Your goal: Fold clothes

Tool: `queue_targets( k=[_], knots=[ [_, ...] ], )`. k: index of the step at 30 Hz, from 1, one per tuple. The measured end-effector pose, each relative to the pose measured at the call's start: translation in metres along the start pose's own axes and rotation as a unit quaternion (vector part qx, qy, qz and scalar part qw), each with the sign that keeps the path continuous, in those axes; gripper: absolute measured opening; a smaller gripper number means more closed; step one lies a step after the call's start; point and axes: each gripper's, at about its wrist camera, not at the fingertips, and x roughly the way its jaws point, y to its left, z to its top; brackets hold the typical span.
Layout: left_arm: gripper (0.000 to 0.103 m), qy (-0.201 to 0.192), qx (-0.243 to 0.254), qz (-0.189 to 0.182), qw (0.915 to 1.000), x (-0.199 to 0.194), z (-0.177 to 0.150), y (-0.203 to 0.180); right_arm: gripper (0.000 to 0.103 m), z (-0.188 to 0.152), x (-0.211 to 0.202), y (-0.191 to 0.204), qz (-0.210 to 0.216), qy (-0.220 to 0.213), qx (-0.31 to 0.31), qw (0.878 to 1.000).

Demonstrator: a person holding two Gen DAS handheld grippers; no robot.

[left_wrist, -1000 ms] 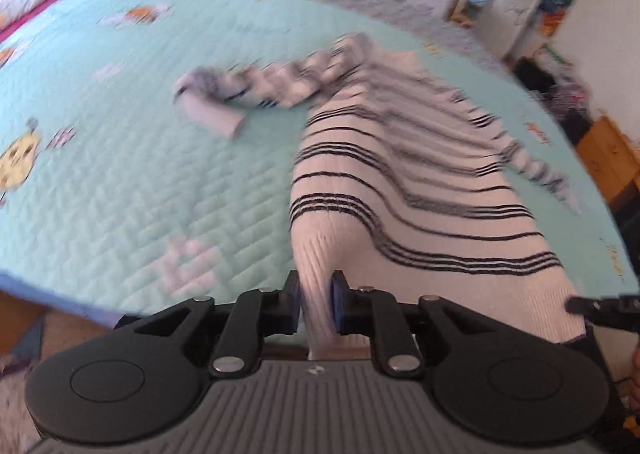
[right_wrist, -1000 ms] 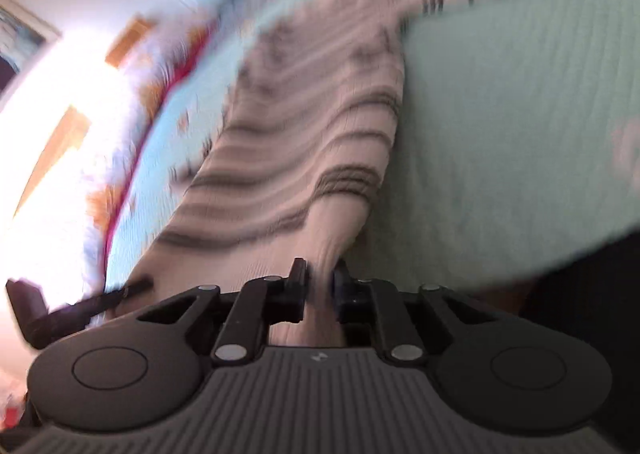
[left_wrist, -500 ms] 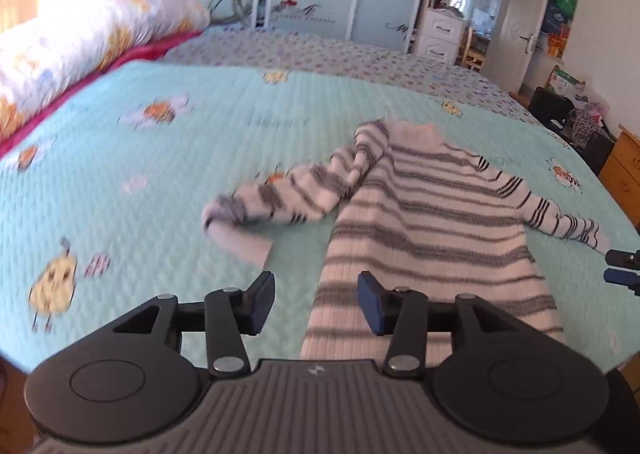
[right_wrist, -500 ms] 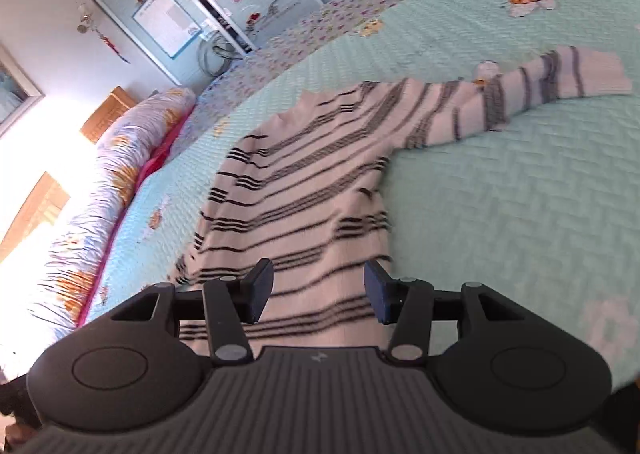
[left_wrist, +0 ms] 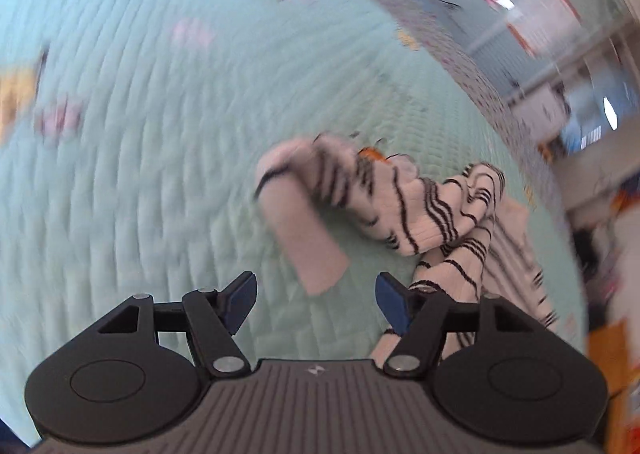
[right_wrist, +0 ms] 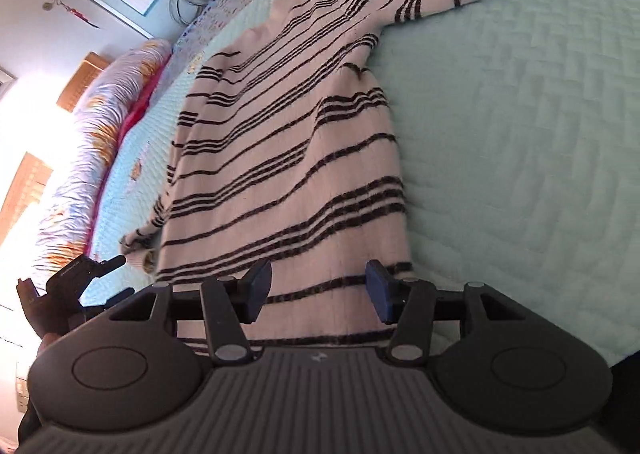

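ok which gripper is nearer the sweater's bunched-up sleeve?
Left. The left gripper is just short of the bunched sleeve, jaws opening with nothing between them. The right gripper hangs open over the striped sweater's hem at the far side.

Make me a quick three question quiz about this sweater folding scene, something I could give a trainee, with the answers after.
1. True or false: the right gripper is clamped on the striped sweater.
2. Multiple choice: what lies just ahead of the left gripper? A. the sweater's collar B. the crumpled sleeve C. a pillow
3. Fill in: the sweater lies on a pale ____ quilt.

Key
1. False. Its pads stand apart with the hem lying under them, untouched.
2. B. The sleeve with its plain cuff lies bunched ahead; the left jaws are opening, with nothing between them.
3. Green.
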Motion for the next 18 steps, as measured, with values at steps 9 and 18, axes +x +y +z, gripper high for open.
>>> queue_targets(
  k=[9, 18],
  knots=[
    [0.069, -0.012, -0.211, -0.155, 0.965, 0.027, -0.006, 0.008, 0.054, 0.003, 0.014, 0.013, -0.02, 0.011, -0.031, 0.999],
    [0.057, -0.064, -0.256, -0.085, 0.9609, 0.042, 0.041, 0.009, 0.054, 0.002, 0.014, 0.011, -0.039, 0.02, -0.025, 0.999]
  ],
)
